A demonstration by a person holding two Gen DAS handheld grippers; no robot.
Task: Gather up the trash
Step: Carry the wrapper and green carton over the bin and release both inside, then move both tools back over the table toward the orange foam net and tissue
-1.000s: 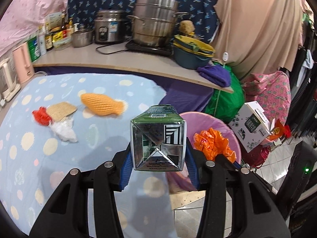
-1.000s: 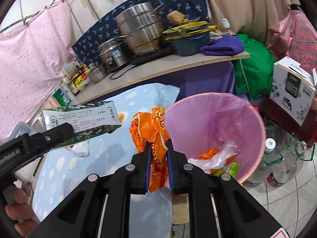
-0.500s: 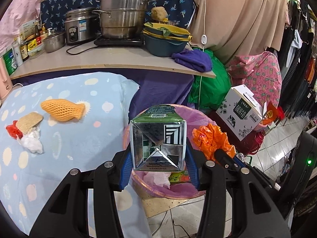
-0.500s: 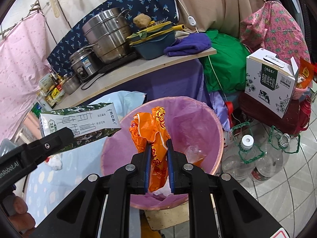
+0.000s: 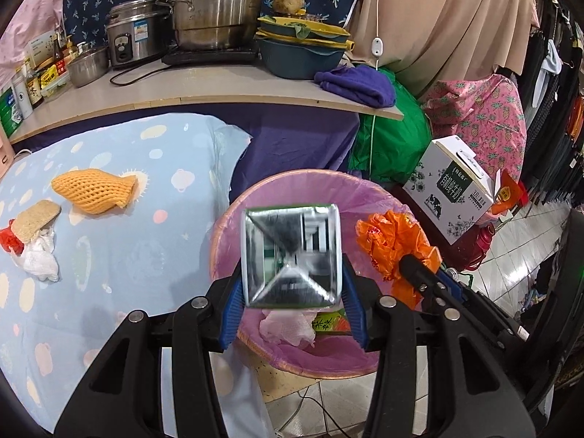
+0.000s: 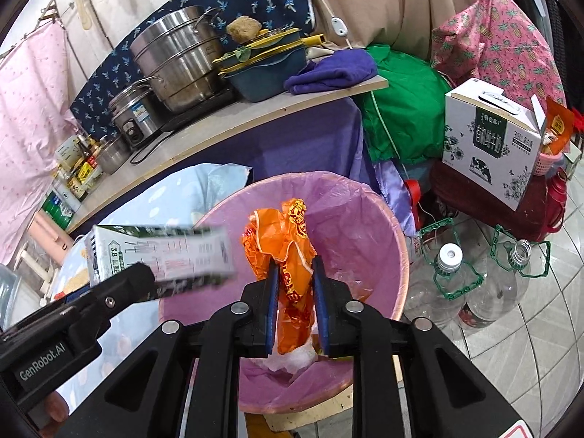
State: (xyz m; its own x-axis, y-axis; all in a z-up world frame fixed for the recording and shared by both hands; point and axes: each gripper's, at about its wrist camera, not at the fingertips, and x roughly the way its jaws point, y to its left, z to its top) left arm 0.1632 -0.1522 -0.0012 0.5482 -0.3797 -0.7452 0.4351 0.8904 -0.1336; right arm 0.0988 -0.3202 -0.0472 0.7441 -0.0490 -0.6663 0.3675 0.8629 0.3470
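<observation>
Hovering over the bin (image 6: 383, 226), the right gripper (image 6: 295, 277), jaws just opening, loosely flanks the upright wrapper (image 6: 288, 255), while the left gripper (image 5: 292, 292) clamps the carton (image 5: 292, 255), long axis forward, directly above the bin's near rim.

Milk carton (image 5: 291, 255): green/white w/ silver base end, lying lengthwise, blurred, above pink-lined trash bin (image 5: 379, 197). Orange plastic wrapper (image 6: 290, 255): crumpled, upright, over bin mouth. Bin already has white tissue + a green pack inside. On blue dotted tabletop (image 5: 146, 248): orange foam net (image 5: 93, 190), sponge (image 5: 35, 215), white wad (image 5: 38, 261), red scrap (image 5: 8, 242).
</observation>
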